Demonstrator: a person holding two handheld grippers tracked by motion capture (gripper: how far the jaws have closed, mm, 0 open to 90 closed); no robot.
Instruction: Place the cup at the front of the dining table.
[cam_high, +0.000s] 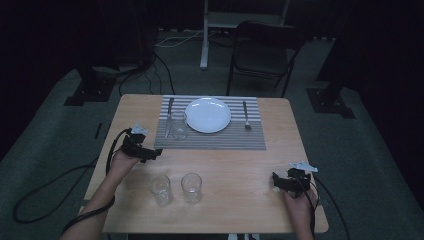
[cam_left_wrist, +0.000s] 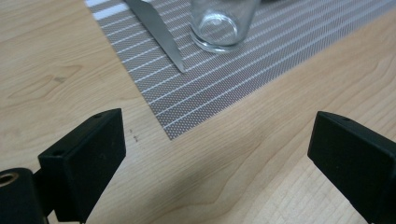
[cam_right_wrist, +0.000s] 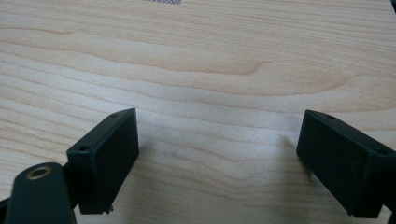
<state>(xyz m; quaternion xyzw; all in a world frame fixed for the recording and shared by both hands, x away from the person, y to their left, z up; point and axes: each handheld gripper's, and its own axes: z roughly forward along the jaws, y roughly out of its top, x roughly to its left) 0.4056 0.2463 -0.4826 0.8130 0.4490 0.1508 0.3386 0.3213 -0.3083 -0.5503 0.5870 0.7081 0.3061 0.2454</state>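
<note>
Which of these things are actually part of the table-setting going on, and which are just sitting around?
In the job:
glass on the placemat
two glasses near the front edge
placemat
left gripper, open

Lying about, by my guess:
plate
knife
fork
folding chair

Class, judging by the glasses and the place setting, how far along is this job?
Done: one glass stands on the placemat beside knife, plate and fork. In hand: nothing; left gripper and right gripper are open. Left: two glasses near the table's front edge.
</note>
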